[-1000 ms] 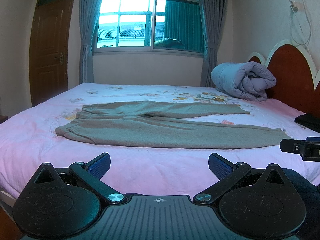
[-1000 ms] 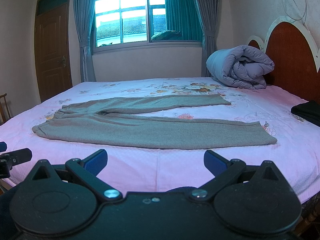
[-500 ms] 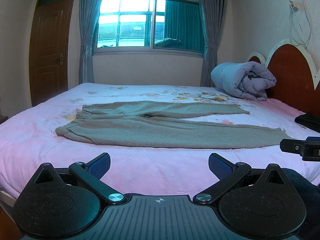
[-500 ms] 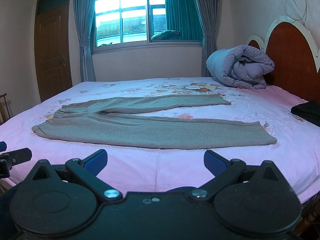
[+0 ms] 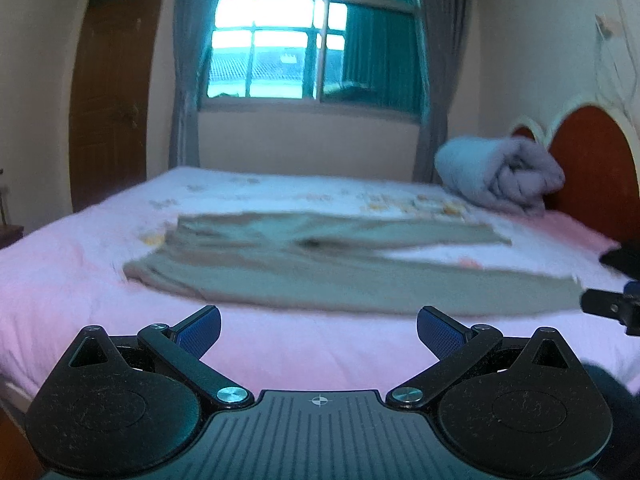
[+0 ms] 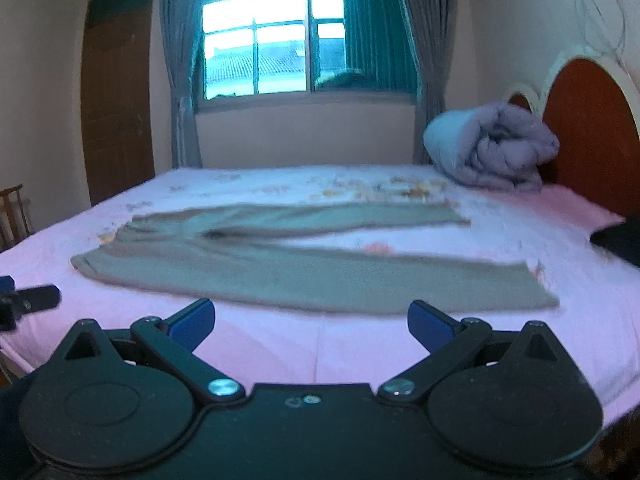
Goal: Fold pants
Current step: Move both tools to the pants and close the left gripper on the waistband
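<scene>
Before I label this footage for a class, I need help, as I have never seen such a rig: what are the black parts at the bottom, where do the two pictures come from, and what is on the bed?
Each picture comes from a camera mounted on a hand-held tool, looking forward along its two fingers. A person holds one tool in each hand; there is no robot arm. The black parts with blue pads are the left tool and the right tool. Both stand open and hold nothing. On the pink bed sheet lie grey-brown pants, spread flat, legs apart, not yet folded. A rolled grey quilt sits by the headboard. Something dark lies at the right edge; I cannot tell what. Both pictures are blurred.
</scene>
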A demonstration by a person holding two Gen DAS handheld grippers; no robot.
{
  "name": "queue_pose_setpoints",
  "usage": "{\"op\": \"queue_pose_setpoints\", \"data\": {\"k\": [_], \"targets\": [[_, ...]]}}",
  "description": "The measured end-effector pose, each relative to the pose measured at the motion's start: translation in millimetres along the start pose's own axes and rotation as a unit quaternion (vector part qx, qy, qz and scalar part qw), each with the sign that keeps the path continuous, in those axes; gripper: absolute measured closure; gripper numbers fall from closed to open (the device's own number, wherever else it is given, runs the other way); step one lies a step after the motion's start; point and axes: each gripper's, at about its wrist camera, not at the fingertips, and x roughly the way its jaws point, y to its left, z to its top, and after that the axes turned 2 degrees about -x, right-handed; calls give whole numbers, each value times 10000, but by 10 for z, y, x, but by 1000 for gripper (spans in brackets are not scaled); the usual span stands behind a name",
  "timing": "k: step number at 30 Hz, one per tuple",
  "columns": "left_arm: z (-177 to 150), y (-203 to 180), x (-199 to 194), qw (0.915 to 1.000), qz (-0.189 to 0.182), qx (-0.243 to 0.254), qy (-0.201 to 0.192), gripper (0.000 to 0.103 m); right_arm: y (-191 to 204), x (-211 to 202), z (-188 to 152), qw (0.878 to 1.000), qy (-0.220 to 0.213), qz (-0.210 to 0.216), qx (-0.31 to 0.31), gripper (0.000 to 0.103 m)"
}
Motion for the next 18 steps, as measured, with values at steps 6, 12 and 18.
{"op": "queue_pose_setpoints", "data": {"k": [6,12,18], "targets": [[465,343,391,9997,166,71,-136,0,-215,356,423,9998,-149,-5,150,6],[840,597,929,9985,413,309,181,0,-395,697,833,9996,-280,16,58,6],[1223,974,1546,9962,608,584,204,0,-524,1131,1291,9990,-437,-26,-23,6]]}}
